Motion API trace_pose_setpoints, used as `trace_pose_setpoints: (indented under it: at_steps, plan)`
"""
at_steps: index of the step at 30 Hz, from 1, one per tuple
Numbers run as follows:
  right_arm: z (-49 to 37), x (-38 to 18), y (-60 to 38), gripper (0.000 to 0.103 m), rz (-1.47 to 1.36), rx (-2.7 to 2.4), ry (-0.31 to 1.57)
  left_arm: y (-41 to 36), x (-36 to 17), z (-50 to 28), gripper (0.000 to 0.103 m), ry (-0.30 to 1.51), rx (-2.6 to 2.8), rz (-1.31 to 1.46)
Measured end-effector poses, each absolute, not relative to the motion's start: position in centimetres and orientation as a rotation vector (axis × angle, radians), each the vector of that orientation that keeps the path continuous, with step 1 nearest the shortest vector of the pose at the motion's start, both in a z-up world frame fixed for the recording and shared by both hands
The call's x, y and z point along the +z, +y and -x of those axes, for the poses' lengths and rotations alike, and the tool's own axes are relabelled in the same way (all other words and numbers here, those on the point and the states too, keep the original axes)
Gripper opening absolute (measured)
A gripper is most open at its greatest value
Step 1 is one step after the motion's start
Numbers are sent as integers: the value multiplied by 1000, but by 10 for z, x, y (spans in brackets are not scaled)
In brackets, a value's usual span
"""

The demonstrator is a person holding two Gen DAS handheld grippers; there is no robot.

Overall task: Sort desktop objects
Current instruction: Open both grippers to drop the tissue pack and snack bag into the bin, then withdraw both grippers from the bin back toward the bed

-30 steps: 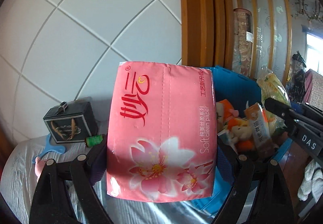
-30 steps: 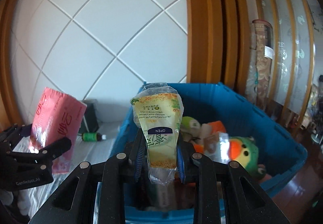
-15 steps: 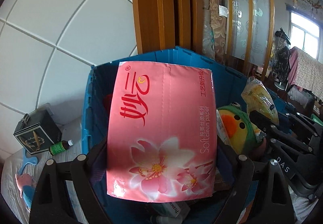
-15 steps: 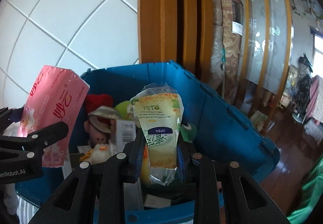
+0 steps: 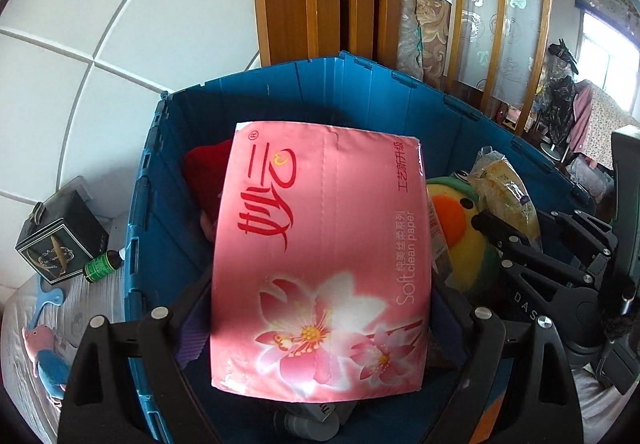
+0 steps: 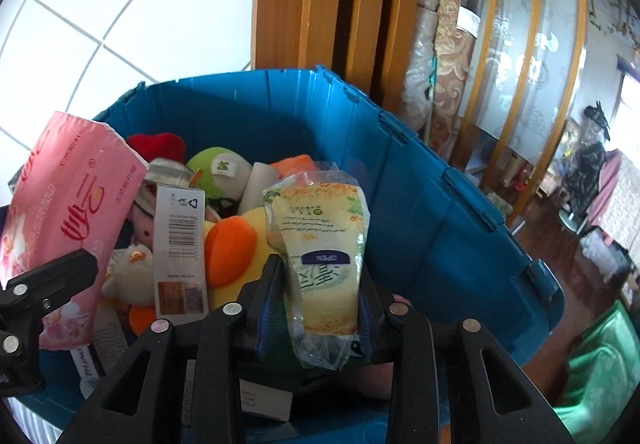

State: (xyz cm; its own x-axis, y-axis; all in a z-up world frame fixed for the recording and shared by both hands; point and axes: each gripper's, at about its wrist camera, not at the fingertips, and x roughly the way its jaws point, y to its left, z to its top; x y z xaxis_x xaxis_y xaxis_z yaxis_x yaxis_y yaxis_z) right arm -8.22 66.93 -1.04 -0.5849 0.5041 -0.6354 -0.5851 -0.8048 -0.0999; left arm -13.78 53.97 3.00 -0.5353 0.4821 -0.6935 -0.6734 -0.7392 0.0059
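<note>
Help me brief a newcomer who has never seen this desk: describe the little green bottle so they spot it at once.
Start at the big blue bin; outside its left wall sits a dark box. The green bottle lies on its side between box and bin. It is the only green item out there, unlike the blue and pink toys nearby.

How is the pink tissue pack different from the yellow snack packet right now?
The tissue pack is opaque pink with red lettering and flowers; the snack packet is clear film over yellow contents. The tissue pack is a broad block, the snack packet narrow and tapered. The left gripper holds the tissue pack; the right gripper holds the snack packet. Both hang over the blue bin.
</note>
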Motion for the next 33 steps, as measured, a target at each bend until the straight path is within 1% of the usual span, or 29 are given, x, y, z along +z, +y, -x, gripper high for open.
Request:
trace_pose_setpoints:
  at_steps: [1,3,5,6,7,9,10,11,12,22,28,33]
  plan:
    - [82,-12,670,36,893,2348,154,538,29,137,91,352,2257,911]
    - [81,-12,671,48,892,2351,162,534,28,135,92,346,2262,907]
    - [80,-12,669,77,889,2361,165,530,32,130,93,337,2274,875]
    - [79,-12,668,83,887,2361,162,526,35,128,93,333,2283,857]
    - [78,-12,667,88,887,2364,166,524,38,125,94,333,2294,838]
    - [74,-10,665,89,878,2370,165,518,45,120,100,330,2311,808]
    - [72,-9,664,92,872,2373,168,515,47,118,100,322,2318,799]
    - [69,-8,662,101,865,2377,171,512,50,115,100,311,2320,789]
    - [66,-6,661,103,857,2380,172,509,52,113,100,300,2319,779]
    - [33,14,627,103,796,2418,147,465,65,84,100,215,2339,692]
    - [18,28,585,103,730,2490,129,420,64,72,100,165,2386,643]
    - [23,40,538,103,669,2605,107,368,58,80,100,110,2464,650]
